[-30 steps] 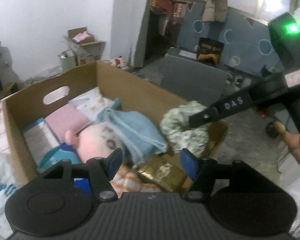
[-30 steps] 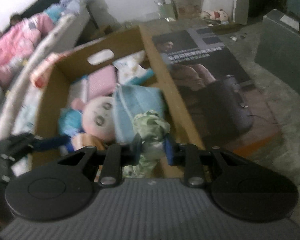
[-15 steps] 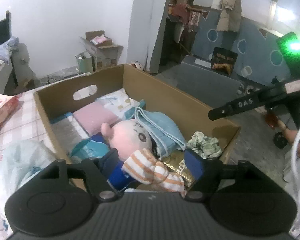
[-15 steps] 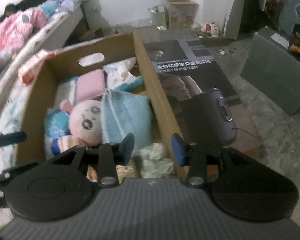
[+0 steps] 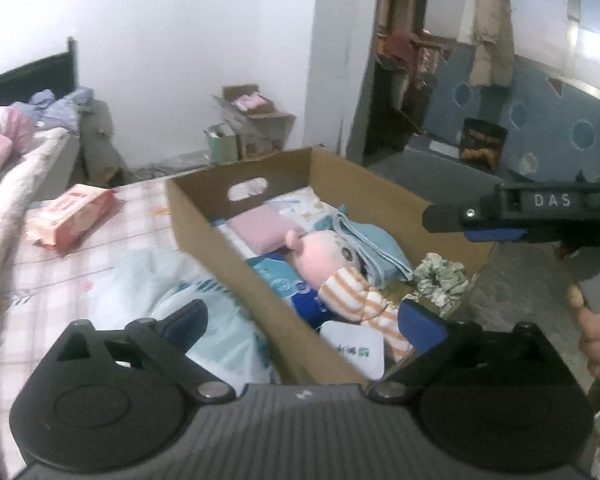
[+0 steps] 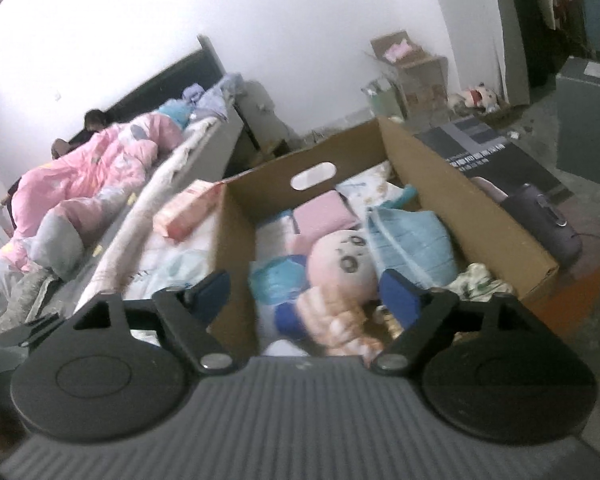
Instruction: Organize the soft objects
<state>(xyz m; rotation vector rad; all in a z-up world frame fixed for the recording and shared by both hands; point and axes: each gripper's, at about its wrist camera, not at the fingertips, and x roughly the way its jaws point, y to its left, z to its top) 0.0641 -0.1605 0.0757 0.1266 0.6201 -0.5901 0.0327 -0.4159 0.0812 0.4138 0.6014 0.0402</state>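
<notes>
An open cardboard box sits on the bed and holds a pink plush doll, a folded blue towel, a pink folded cloth, an orange-striped knit piece and a green scrunchie. My left gripper hovers over the box's near end, its jaws opening, nothing gripped between them. One finger of my right gripper shows above the box's right corner. In the right wrist view the right gripper is also opening and grips nothing, above the doll and scrunchie.
A pink tissue pack and a pale blue plastic bag lie on the bed left of the box. A person under a pink quilt lies further back. On the floor to the right are a flat printed carton and a grey box.
Both grippers have drawn back and up from the box while their jaws spread. The right gripper has let go of the green scrunchie, which now lies in the box's near right corner.
</notes>
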